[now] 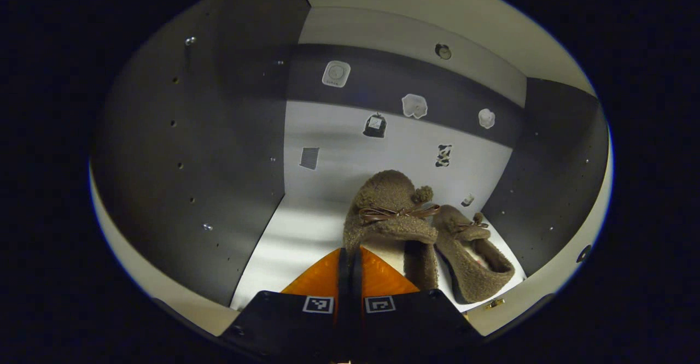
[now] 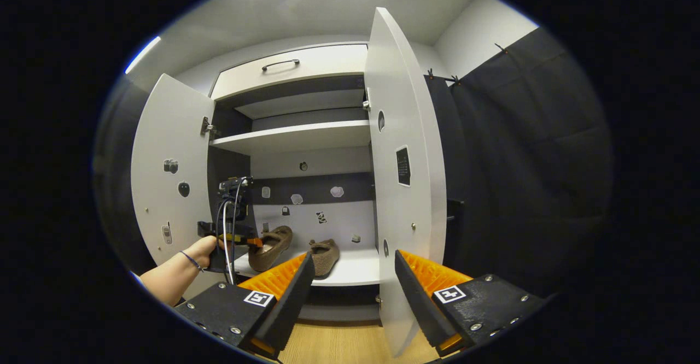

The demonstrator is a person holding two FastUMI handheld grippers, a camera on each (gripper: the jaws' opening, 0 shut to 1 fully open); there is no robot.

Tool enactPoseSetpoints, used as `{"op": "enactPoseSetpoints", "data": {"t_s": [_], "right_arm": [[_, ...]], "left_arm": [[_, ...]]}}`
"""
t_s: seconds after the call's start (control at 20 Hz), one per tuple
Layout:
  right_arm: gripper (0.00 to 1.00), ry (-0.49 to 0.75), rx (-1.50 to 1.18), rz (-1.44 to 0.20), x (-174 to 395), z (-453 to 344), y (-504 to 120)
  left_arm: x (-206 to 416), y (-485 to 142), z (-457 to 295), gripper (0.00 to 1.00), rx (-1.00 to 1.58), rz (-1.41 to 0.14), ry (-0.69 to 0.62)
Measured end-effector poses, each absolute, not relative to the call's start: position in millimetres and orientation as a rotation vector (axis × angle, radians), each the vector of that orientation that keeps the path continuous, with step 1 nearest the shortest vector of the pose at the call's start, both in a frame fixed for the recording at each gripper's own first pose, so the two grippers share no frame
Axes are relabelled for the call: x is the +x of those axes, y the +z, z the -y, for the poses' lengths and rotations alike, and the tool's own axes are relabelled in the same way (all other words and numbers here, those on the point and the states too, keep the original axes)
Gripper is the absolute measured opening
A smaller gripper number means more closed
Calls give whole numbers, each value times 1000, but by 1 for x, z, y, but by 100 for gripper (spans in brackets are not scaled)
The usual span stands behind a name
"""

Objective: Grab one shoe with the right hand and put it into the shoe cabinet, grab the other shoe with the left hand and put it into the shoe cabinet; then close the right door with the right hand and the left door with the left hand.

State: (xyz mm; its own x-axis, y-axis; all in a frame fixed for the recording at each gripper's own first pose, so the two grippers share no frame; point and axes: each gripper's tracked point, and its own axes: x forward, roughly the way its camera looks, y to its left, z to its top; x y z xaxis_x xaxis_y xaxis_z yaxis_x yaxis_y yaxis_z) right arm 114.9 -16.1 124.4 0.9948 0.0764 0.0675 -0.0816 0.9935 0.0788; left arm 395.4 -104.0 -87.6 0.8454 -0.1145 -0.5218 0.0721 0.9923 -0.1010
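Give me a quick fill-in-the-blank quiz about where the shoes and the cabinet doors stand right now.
1. Both cabinet doors, the left door and the right door, are ____.
2. The left claw is shut on the heel of a ____ shoe.
3. The other shoe rests on the cabinet's ____ shelf.
4. The right claw is ____.

Missing words: open; brown; bottom; open

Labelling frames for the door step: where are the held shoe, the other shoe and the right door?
Held shoe (image 1: 391, 219), left gripper view, bow.
Other shoe (image 2: 325, 254), right gripper view, upper.
Right door (image 2: 402, 134), right gripper view, inner face.
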Motion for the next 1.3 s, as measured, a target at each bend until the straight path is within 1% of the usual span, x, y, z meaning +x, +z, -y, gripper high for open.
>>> {"op": "enactPoseSetpoints", "data": {"t_s": [0.15, 0.2, 0.25, 0.3, 0.35, 0.4, 0.55, 0.6, 0.65, 0.7, 0.75, 0.8, 0.85, 0.95, 1.0, 1.1, 1.15, 1.25, 1.3], "right_arm": [[90, 78, 102, 61, 118, 14, 123], [91, 76, 105, 62, 120, 14, 123], [91, 74, 107, 61, 121, 13, 123], [91, 75, 111, 60, 121, 12, 123], [91, 79, 116, 63, 121, 10, 124], [91, 83, 116, 66, 121, 8, 125], [92, 98, 109, 73, 119, 1, 127], [92, 104, 106, 77, 118, -2, 129], [92, 109, 104, 83, 117, -4, 130], [92, 115, 101, 85, 116, -7, 131], [92, 122, 99, 86, 114, -10, 131], [92, 127, 99, 85, 113, -12, 131], [92, 131, 100, 85, 110, -14, 131], [92, 142, 101, 87, 104, -17, 132], [92, 146, 96, 89, 101, -19, 132], [92, 148, 82, 97, 93, -19, 130], [92, 149, 77, 101, 89, -20, 129], [92, 147, 70, 100, 82, -18, 125], [92, 144, 69, 102, 78, -16, 124]], "left_arm": [[400, -100, 97, 8, -71, -576, -57], [399, -95, 94, 11, -59, -564, -47], [398, -86, 91, 22, -39, -539, -45], [398, -75, 92, 20, -20, -513, -52], [394, -64, 96, 22, -11, -488, -69], [388, -51, 99, 28, -5, -465, -80], [363, -16, 102, 49, -4, -392, -106], [353, -4, 104, 50, -15, -367, -118], [343, 7, 106, 57, -22, -344, -128], [332, 17, 106, 58, -19, -323, -134], [321, 26, 104, 52, -10, -299, -133], [311, 35, 100, 52, 3, -274, -127], [297, 43, 100, 57, 8, -251, -132], [269, 52, 97, 72, 24, -217, -136], [255, 56, 95, 77, 27, -202, -138], [226, 66, 91, 66, 16, -166, -137], [211, 70, 90, 77, 8, -150, -144], [181, 75, 86, 78, 2, -126, -148], [168, 76, 85, 82, -1, -124, -154]]}}
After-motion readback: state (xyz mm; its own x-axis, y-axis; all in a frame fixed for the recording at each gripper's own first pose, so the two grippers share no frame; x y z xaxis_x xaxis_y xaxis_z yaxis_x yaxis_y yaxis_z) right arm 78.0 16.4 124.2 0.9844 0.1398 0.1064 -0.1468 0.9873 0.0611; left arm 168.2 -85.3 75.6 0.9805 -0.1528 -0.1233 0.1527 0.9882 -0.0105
